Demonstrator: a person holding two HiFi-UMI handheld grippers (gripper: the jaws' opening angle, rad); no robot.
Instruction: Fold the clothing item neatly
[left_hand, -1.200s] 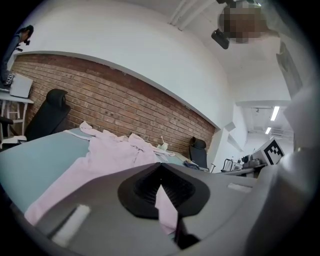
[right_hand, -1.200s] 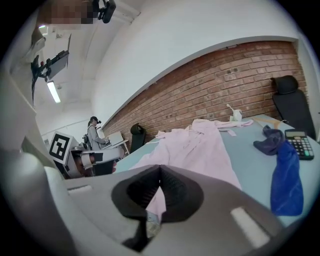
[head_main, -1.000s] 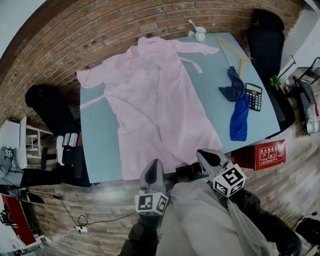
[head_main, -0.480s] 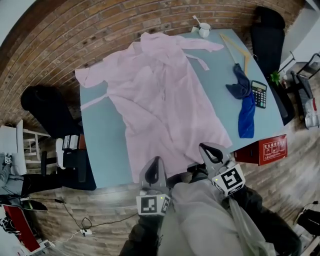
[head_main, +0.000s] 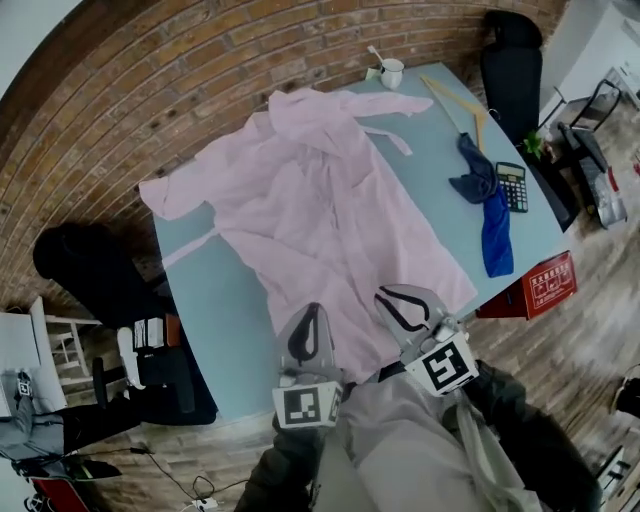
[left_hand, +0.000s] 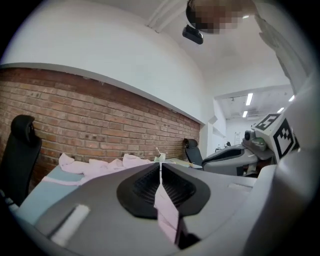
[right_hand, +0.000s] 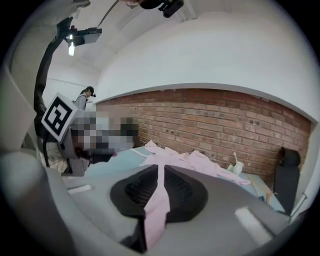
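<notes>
A pale blue tabletop (head_main: 215, 300) stands against a red brick wall (head_main: 150, 90) on a wooden plank floor (head_main: 592, 300). A long pink fabric robe (head_main: 320, 210) lies spread across it, what seems to be its hem at the near edge; there the left gripper (head_main: 311, 310) is clamped tight on a pink fold. The right gripper (head_main: 386, 297), just beside it, has jaws that have just been opening a little, with pink cloth pinched between them.
</notes>
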